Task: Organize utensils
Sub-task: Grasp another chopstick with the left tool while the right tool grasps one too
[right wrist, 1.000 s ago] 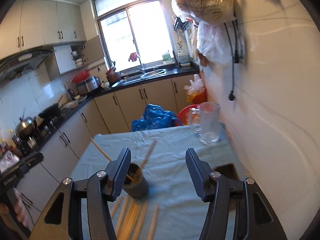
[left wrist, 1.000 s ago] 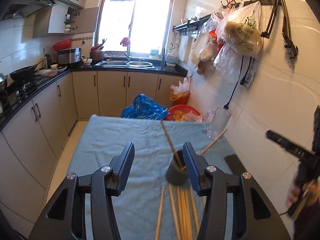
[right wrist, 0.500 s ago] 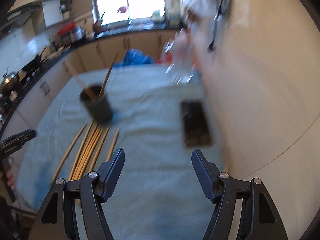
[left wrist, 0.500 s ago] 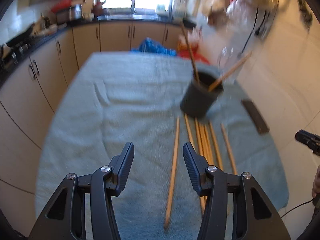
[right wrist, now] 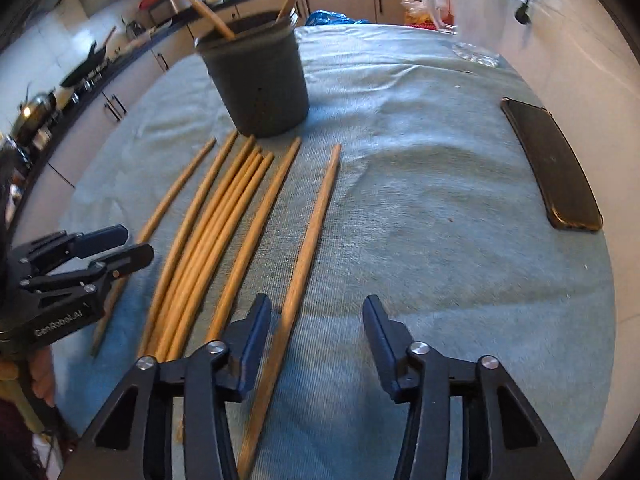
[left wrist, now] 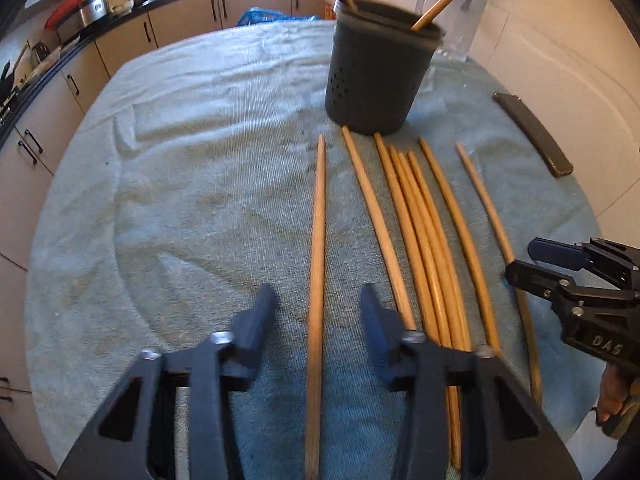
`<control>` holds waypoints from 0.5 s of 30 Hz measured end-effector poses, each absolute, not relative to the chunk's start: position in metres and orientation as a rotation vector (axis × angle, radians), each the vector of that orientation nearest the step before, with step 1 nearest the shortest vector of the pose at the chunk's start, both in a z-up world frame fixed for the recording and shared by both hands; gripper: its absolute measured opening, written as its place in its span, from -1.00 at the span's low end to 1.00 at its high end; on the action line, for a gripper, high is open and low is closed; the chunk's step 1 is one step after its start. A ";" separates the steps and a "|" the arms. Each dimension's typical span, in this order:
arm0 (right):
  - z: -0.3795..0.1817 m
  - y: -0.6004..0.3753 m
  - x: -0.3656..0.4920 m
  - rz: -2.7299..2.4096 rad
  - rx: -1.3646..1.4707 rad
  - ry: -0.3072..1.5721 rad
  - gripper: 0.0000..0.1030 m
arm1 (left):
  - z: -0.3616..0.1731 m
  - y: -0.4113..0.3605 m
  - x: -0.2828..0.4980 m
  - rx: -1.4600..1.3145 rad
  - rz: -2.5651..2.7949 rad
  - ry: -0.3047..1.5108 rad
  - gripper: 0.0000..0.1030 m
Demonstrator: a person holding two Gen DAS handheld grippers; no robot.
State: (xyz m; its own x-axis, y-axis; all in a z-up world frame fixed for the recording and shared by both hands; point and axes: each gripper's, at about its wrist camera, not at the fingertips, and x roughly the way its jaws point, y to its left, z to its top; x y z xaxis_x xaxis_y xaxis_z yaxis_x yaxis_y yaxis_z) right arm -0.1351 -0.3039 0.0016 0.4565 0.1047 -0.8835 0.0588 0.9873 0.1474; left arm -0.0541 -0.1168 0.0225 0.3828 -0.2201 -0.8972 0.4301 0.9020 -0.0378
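My left jaws have just been narrowing around the leftmost chopstick, not yet pinching. Seven more lie at three o'clock; my right jaws, also narrowing, straddle the last. Only two stand in the cup at twelve.

Beige cabinets under dark counter, white wall right.
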 end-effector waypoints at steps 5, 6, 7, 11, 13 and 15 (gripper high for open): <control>0.002 -0.304 -0.131 0.021 0.135 1.096 -0.79 | 0.024 -0.108 -0.054 0.126 -0.409 1.156 -0.86; 0.002 -0.306 -0.134 0.021 0.133 1.105 -0.80 | 0.024 -0.105 -0.056 0.114 -0.418 1.172 -0.86; 0.002 -0.306 -0.135 0.019 0.127 1.110 -0.81 | 0.024 -0.103 -0.059 0.104 -0.426 1.193 -0.86; 0.001 -0.311 -0.144 0.014 0.092 1.132 -0.80 | 0.028 -0.095 -0.061 0.053 -0.444 1.240 -0.86; 0.001 -0.315 -0.145 0.016 0.107 1.135 -0.72 | 0.030 -0.096 -0.056 0.062 -0.439 1.234 -0.83; 0.001 -0.319 -0.143 0.014 0.124 1.141 -0.56 | 0.030 -0.101 -0.049 0.077 -0.423 1.229 -0.70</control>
